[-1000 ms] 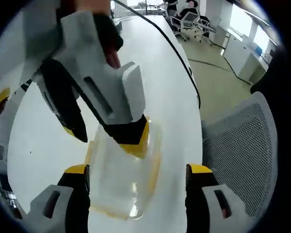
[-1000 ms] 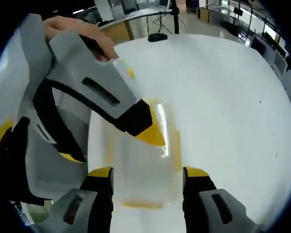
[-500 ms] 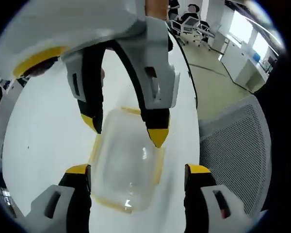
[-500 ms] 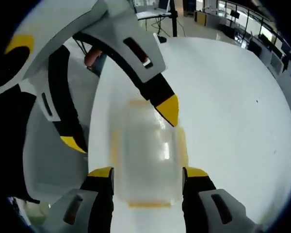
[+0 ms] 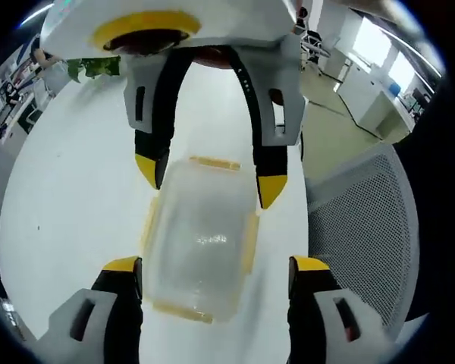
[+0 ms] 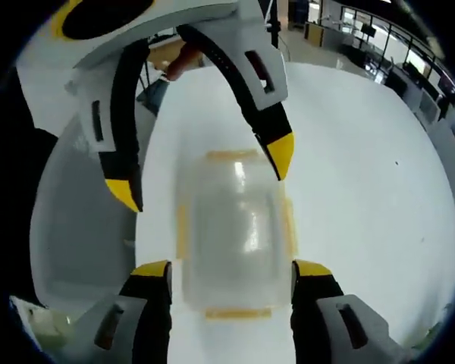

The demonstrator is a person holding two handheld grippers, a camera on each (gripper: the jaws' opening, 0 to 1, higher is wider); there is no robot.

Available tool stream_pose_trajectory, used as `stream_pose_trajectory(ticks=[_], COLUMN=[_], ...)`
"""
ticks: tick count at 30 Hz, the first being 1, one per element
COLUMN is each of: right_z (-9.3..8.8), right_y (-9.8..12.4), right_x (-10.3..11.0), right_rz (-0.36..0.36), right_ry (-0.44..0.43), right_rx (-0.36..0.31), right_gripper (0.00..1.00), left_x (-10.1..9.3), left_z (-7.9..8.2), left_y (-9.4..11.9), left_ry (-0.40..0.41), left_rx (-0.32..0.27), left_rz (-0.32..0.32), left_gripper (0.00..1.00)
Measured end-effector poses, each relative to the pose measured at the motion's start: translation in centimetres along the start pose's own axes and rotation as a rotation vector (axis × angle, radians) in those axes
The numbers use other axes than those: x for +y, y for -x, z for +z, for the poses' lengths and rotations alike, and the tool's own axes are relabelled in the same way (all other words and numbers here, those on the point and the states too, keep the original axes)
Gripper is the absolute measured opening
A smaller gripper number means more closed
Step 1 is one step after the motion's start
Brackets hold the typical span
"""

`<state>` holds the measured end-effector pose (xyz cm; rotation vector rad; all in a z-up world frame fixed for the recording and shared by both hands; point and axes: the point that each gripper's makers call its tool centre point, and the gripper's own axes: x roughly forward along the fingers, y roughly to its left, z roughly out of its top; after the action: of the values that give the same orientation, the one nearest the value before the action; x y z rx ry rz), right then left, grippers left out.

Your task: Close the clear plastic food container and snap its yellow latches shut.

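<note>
The clear plastic container lies on the white table with its lid on and yellow latches along its sides and ends. My left gripper is open, one jaw on each side of the container's near end. Facing it, my right gripper is open over the far end, a yellow tip on each side. In the right gripper view the container sits between the right gripper's own open jaws, and the left gripper straddles the other end. Whether any tip touches a latch I cannot tell.
A grey mesh chair stands close against the table edge beside the container, seen again as the chair in the right gripper view. Open white tabletop spreads on the other side. A green plant and office furniture are far behind.
Each gripper has swung from a slant to face the other squarely. The jaw tip that rested on the lid a second ago is off it; both grippers now straddle the container's ends.
</note>
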<state>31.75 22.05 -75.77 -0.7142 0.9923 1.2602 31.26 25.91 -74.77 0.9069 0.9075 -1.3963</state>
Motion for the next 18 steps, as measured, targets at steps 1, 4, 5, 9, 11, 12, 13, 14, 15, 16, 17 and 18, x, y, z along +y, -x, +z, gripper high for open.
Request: stream_pose_trajectory(ticks=[1, 4, 5, 9, 11, 12, 13, 14, 15, 16, 17, 18], right_z=[0.0, -0.1, -0.1, 0.2, 0.2, 0.2, 0.2, 0.2, 0.1, 0.1, 0.0, -0.1], right_y=[0.0, 0.1, 0.1, 0.3, 0.4, 0.3, 0.3, 0.3, 0.2, 0.1, 0.1, 0.0], right_x=[0.0, -0.1, 0.0, -0.2, -0.2, -0.3, -0.3, -0.3, -0.2, -0.2, -0.1, -0.1], right_rz=[-0.004, -0.009, -0.010, -0.020, -0.022, -0.024, -0.024, -0.024, -0.021, -0.021, -0.020, -0.017], right_ry=[-0.001, 0.002, 0.001, 0.001, -0.003, -0.007, -0.008, -0.008, -0.009, -0.008, -0.005, -0.004], right_rx=[0.001, 0.004, 0.002, -0.009, -0.014, -0.016, -0.016, -0.016, -0.015, -0.014, -0.012, -0.011], right_gripper=[0.63, 0.63, 0.63, 0.63, 0.63, 0.63, 0.63, 0.63, 0.63, 0.63, 0.63, 0.64], left_x=[0.0, 0.2, 0.4, 1.1, 1.1, 1.0, 1.0, 1.0, 1.1, 1.2, 1.2, 1.3], left_z=[0.0, -0.1, -0.1, -0.3, -0.6, -0.8, -1.0, -1.1, -1.3, -1.4, -1.5, -1.5], left_y=[0.0, 0.0, 0.0, -0.1, -0.2, -0.3, -0.3, -0.3, -0.3, -0.4, -0.3, -0.3], left_ry=[-0.003, -0.006, -0.007, -0.016, -0.015, -0.017, -0.025, -0.034, -0.039, -0.047, -0.049, -0.049], left_rx=[0.002, 0.006, 0.006, 0.008, 0.020, 0.030, 0.038, 0.043, 0.047, 0.051, 0.052, 0.053], left_rz=[-0.002, -0.015, -0.017, -0.017, -0.031, -0.041, -0.045, -0.045, -0.042, -0.044, -0.046, -0.049], left_gripper=[0.78, 0.78, 0.77, 0.76, 0.77, 0.77, 0.77, 0.77, 0.77, 0.77, 0.77, 0.77])
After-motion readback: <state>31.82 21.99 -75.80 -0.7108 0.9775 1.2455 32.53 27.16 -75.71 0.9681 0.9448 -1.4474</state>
